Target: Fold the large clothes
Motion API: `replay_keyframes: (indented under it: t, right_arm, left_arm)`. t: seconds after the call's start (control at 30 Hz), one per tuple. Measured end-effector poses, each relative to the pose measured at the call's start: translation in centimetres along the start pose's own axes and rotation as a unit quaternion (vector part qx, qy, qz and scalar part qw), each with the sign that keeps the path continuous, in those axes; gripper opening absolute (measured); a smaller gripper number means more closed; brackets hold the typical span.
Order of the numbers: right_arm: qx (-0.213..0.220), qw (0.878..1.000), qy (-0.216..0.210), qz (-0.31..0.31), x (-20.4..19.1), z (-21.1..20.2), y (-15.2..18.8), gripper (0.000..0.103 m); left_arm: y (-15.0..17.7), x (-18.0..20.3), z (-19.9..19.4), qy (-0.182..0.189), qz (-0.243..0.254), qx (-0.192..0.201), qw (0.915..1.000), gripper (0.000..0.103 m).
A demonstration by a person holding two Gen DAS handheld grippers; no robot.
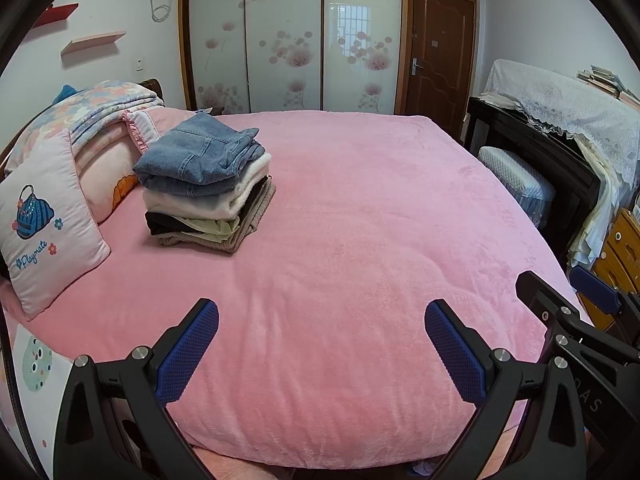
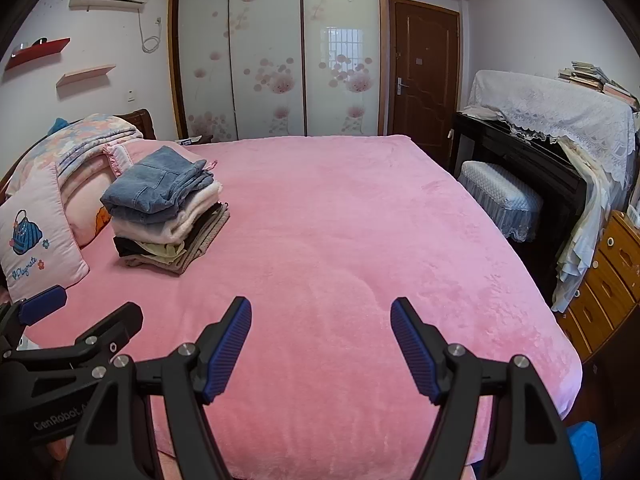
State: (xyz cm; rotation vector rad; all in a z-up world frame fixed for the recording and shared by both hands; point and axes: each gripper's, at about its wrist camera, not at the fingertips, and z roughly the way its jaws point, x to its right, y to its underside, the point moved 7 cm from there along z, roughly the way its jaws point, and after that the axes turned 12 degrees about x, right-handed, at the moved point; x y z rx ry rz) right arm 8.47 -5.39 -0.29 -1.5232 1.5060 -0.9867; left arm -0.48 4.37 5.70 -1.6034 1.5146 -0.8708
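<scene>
A stack of folded clothes (image 1: 206,184) with blue jeans (image 1: 196,156) on top sits on the pink bed (image 1: 360,240) at the far left; it also shows in the right wrist view (image 2: 168,216). My left gripper (image 1: 320,312) is open and empty above the bed's near edge. My right gripper (image 2: 320,312) is open and empty beside it, also above the near edge. The right gripper shows at the right of the left wrist view (image 1: 560,288), and the left gripper shows at the left of the right wrist view (image 2: 88,312). No unfolded garment is in view.
Pillows (image 1: 48,220) and folded quilts (image 1: 100,112) lie at the bed's left. A covered piano (image 1: 560,128) with a padded stool (image 1: 516,184) and a wooden drawer chest (image 2: 608,276) stand to the right. A wardrobe (image 1: 292,36) and door (image 1: 440,52) are behind.
</scene>
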Motion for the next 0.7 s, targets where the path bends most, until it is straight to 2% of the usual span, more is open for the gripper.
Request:
replay_keyframes:
  t: [0.7]
  right_arm:
    - [-0.001, 1.0, 0.001, 0.001, 0.47, 0.01, 0.23, 0.073]
  left_arm:
    - [-0.33, -0.01, -0.17, 0.012, 0.01, 0.0, 0.9999, 0.102]
